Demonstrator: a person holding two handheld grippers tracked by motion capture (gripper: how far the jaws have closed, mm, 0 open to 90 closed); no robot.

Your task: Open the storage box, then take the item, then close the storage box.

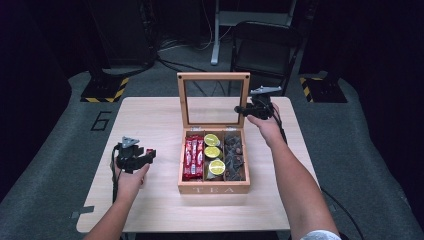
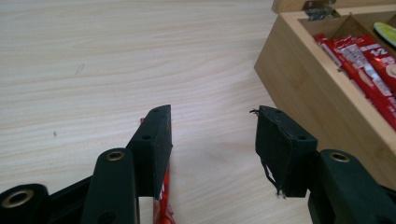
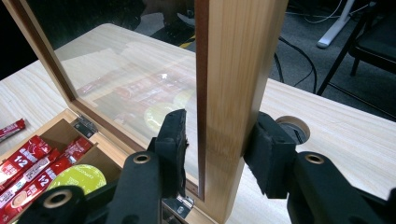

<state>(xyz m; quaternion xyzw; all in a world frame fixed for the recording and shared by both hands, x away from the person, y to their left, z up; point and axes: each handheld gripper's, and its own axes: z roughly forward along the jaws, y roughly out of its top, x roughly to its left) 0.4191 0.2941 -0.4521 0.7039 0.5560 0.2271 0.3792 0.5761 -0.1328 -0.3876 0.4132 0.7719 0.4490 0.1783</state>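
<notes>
High view: a pale wooden desk [image 1: 150, 115] carries an open bamboo tea box [image 1: 214, 189] with red sachets [image 1: 193, 157], round green-yellow pods [image 1: 213, 152] and dark packets [image 1: 234, 156] in its three compartments. Its glass-paned wooden lid [image 1: 213, 100] stands upright. Right tongs [image 3: 215, 149] straddle the lid's side rail, jaws slightly apart, pads close against the wood. Left tongs [image 2: 212, 144] hang wide open over bare desk left of the box, a red sachet [image 2: 163, 203] beside one jaw.
</notes>
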